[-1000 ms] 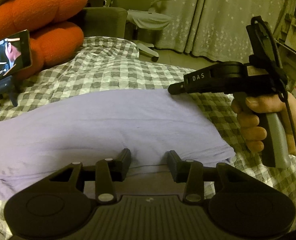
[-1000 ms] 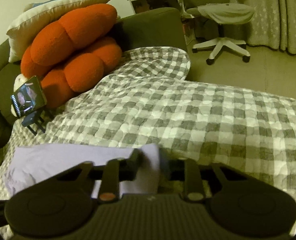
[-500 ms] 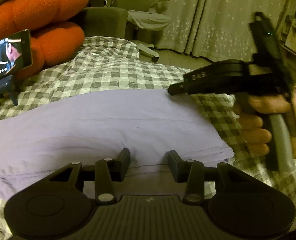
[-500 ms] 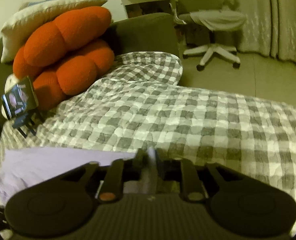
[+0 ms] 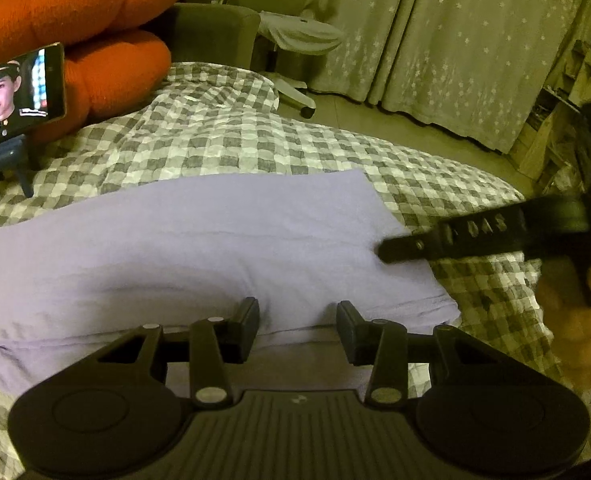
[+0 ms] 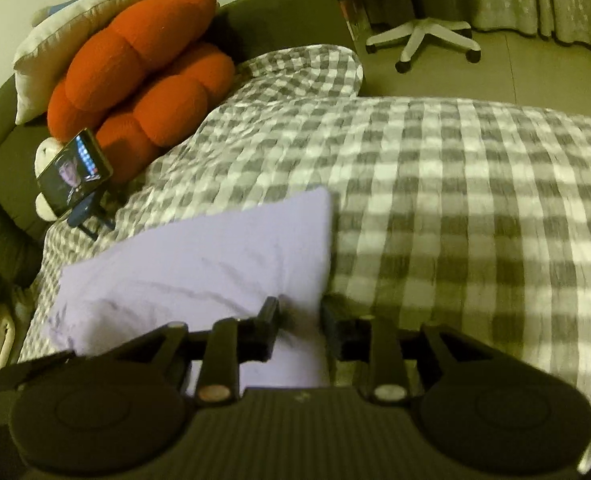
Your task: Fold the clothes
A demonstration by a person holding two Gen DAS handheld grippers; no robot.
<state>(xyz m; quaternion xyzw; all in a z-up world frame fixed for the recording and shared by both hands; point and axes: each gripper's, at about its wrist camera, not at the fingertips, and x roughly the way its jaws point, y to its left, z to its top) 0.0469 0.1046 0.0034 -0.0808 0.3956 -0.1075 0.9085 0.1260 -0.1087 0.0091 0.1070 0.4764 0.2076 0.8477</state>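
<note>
While both my grippers sit low over the lavender garment (image 5: 199,240), neither has hold of it. My left gripper (image 5: 297,330) stands with its jaws spread, the near hem of the cloth lying just ahead of and between the fingers. My right gripper (image 6: 299,330) is also parted, straddling the garment's right-hand edge, with purple cloth in the gap but not pinched; the view there is a little blurred.

The garment lies as a broad, layered rectangle across the checked blanket (image 6: 475,208), its stacked edges showing near my left fingers. That shape would suit a piece partway through folding or one already folded and being squared up; I cannot tell which.

What could go wrong, as I judge it: closing on only the top layer would peel the stack apart, and catching the soft blanket along with the cloth would drag both and crease the fold. Uneven pulls from the two sides would skew the edges.

Beyond my fingers the blanket is quilted and rumpled over a sofa. Ahead to the left a phone (image 5: 17,96) on a small stand leans by orange cushions (image 6: 143,72). Farther off stand an office chair (image 6: 419,12) and starred curtains (image 5: 455,40).
</note>
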